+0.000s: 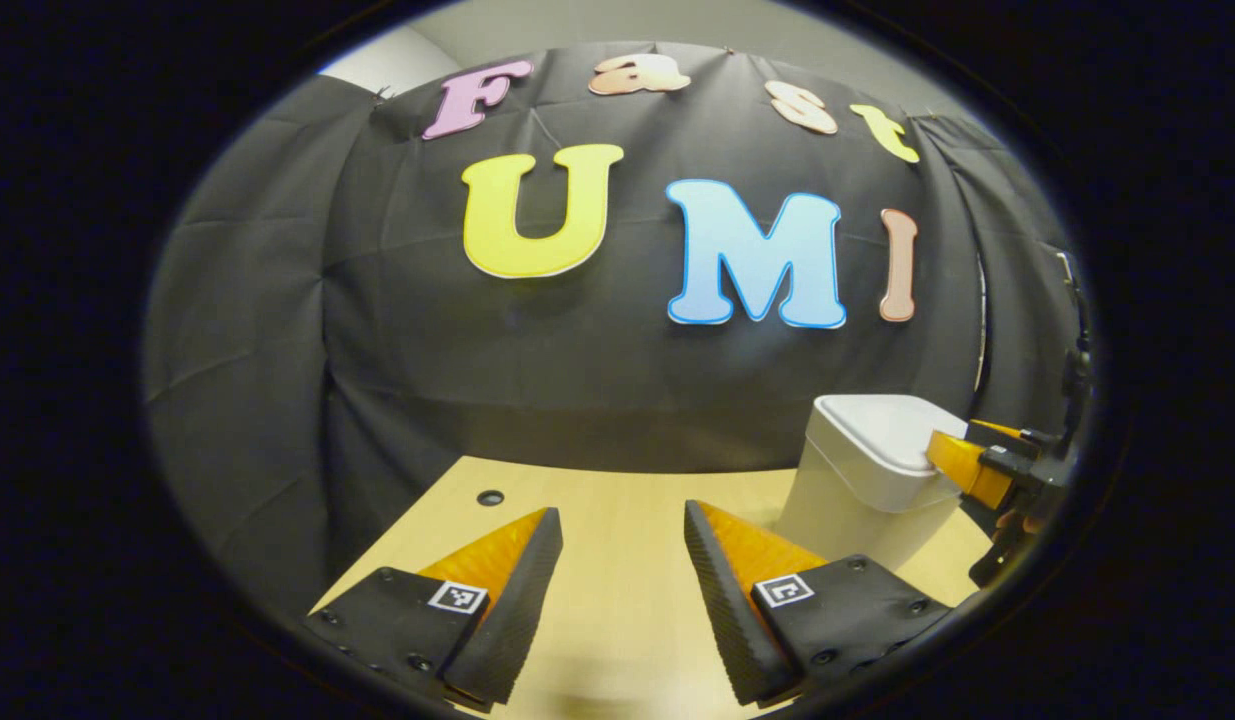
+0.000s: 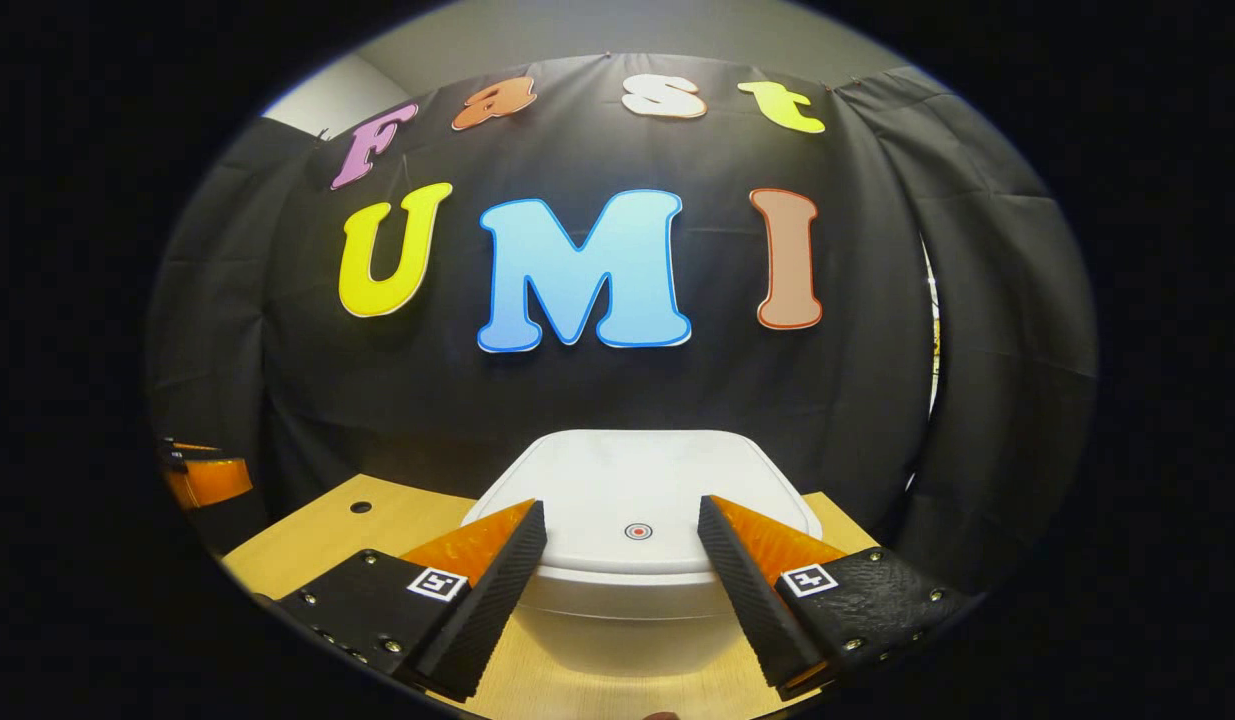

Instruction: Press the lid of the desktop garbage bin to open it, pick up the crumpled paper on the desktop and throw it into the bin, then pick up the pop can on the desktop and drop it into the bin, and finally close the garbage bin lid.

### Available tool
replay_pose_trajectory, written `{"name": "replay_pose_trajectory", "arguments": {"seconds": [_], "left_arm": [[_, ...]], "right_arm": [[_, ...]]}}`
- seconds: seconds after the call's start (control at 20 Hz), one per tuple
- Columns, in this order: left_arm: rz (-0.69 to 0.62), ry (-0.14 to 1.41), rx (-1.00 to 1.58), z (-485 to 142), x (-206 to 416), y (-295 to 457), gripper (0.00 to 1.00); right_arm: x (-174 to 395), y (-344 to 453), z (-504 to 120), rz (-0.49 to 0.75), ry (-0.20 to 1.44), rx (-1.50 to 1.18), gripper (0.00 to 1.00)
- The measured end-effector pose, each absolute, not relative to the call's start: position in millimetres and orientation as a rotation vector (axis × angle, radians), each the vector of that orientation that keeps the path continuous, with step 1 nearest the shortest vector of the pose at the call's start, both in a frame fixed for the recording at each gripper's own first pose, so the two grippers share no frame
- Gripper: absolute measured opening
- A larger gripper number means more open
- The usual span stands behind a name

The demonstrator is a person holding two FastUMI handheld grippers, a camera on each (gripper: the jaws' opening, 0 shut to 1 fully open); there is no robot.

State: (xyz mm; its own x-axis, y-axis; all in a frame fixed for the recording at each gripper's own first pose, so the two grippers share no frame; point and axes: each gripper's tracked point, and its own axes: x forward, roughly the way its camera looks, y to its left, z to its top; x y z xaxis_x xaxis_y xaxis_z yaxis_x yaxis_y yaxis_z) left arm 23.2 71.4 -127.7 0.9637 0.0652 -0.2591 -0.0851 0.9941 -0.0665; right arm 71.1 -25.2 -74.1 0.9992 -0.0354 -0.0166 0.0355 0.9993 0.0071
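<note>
The white desktop bin (image 2: 627,610) stands right in front of my right gripper (image 2: 621,503), its lid (image 2: 637,480) down and flat. A small red ring mark (image 2: 637,531) sits near the lid's front edge, between my fingers. The right gripper is open and hovers at the lid's front rim, holding nothing. In the left gripper view the bin (image 1: 857,480) is at the right, with the right gripper (image 1: 945,452) at its lid edge. My left gripper (image 1: 622,510) is open over the bare wooden table (image 1: 617,600), left of the bin.
A small round hole (image 1: 490,497) is in the tabletop near its far left edge. The black cloth wall hangs close behind the table and the bin. The left gripper (image 2: 207,480) shows at the far left of the right gripper view.
</note>
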Motion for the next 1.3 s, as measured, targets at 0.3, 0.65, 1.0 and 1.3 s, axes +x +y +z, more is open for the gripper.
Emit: {"name": "replay_pose_trajectory", "arguments": {"seconds": [0.3,0.65,1.0,1.3], "left_arm": [[0.058,0.238,-0.086,-114,22,63,0.85],[0.045,0.194,-0.080,-86,10,51,0.85],[0.033,0.125,-0.089,-45,-2,38,0.82],[-0.020,0.078,-0.059,-19,-12,16,0.80]], "right_arm": [[59,-24,-82,-0.030,0.030,0.017,0.98],[26,-18,-64,-0.022,0.008,0.067,0.98],[-4,-22,-3,-0.051,-0.126,0.112,0.98],[-33,-24,28,-0.072,-0.207,0.109,0.98]]}}
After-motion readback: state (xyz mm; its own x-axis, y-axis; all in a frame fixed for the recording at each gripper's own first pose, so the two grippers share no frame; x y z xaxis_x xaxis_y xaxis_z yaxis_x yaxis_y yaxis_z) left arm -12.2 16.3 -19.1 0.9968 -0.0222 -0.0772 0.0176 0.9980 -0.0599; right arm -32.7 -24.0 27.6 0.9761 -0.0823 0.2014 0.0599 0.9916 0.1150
